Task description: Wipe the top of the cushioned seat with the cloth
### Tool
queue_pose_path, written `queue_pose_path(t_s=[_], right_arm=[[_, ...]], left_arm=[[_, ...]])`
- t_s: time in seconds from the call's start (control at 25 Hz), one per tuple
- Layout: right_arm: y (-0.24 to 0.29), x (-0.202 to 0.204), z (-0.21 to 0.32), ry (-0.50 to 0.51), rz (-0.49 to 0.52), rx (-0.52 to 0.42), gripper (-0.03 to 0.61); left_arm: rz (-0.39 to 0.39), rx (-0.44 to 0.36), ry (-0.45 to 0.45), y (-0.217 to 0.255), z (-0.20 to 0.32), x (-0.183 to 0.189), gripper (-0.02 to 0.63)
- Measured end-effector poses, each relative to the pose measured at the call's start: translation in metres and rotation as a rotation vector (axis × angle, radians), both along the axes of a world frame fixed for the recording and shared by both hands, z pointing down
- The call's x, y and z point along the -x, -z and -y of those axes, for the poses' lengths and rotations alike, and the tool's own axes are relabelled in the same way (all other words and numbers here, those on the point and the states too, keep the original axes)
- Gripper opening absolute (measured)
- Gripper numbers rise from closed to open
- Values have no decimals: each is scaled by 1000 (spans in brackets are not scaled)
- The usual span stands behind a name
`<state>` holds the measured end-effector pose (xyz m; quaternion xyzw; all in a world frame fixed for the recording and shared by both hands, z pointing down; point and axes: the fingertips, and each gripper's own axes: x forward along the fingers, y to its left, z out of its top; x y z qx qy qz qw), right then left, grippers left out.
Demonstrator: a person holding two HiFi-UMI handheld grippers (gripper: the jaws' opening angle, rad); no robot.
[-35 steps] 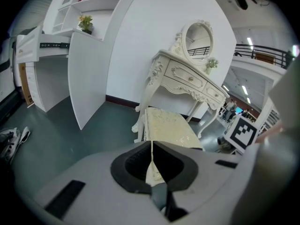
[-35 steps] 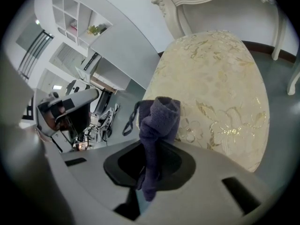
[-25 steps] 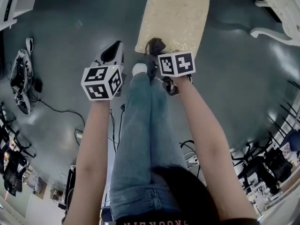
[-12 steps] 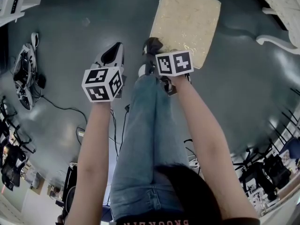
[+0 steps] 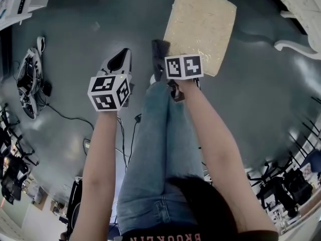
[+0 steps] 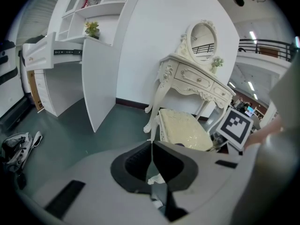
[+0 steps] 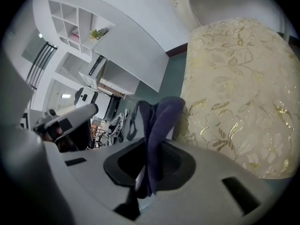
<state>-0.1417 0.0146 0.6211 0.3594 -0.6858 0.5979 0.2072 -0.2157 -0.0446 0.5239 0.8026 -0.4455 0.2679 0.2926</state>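
The step in hand appears to be the approach: the right gripper point(image 7: 149, 172), jaws clamped on the dark cloth point(image 7: 159, 121), hangs at the near edge of the cushioned seat point(image 7: 234, 78), the left gripper point(image 6: 152, 161) is closed on nothing, and the next move likely calls for lowering the cloth onto the seat top.

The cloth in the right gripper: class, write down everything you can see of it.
The cloth is dark navy-blue soft fabric, bunched into upright folds, with a thin looped edge sticking out on one side. The right gripper is shut on its lower part, so it stands up from the jaws. It sits beside a corner of the cream, gold-patterned cushioned seat; whether it touches the seat cannot be told.
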Motion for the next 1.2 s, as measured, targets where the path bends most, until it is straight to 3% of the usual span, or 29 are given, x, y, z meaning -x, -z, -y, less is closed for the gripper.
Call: queue_pose_path(t_s=[0.52, 0.84, 1.2], right_arm=[[85, -53, 16, -69, -17, -103, 32], [152, -94, 16, -219, 22, -197, 32], [222, -142, 15, -283, -47, -329, 32]], left_arm=[[-49, -60, -35, 72, 15, -49, 11], [-108, -82, -6, 124, 18, -73, 11], [-146, -128, -5, 185, 22, -94, 11]])
